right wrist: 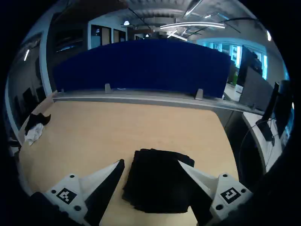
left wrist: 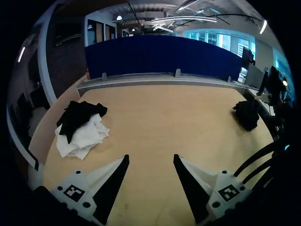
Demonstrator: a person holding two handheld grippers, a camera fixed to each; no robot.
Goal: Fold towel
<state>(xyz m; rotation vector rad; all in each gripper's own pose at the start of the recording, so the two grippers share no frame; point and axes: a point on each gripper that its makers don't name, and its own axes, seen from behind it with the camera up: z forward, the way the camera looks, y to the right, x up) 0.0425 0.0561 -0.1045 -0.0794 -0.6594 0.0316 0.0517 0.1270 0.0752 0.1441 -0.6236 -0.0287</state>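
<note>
Open-plan office, ceiling strip lights on. Light wood table (left wrist: 161,113) runs back to a blue partition (left wrist: 161,56) along its far edge; the same table (right wrist: 113,128) and partition (right wrist: 143,67) appear in the right gripper view, with a dark monitor (right wrist: 256,90) off the right end. Left gripper (left wrist: 151,156): fingers spread apart, nothing between them, bare tabletop below. To its left, well apart from the fingers, lies a heap of black and white cloth (left wrist: 81,130), the black piece draped over the crumpled white one. Near the table's right edge in that view sits a dark bundle (left wrist: 246,115); cannot tell what it is. Black cables (left wrist: 256,162) cross the lower right corner. Right gripper (right wrist: 150,162): fingers also spread apart, not clamped on anything. A folded black towel (right wrist: 158,180) lies flat on the table in the gap between them, a layered rectangle with slightly uneven edges at its far side. The left finger's tip is just beside the towel's near-left edge; the right finger overlaps its right edge in the picture, and contact there cannot be judged. In the right gripper view the heap of black and white cloth (right wrist: 35,130) sits small at the table's far left, well apart from the folded towel.
</note>
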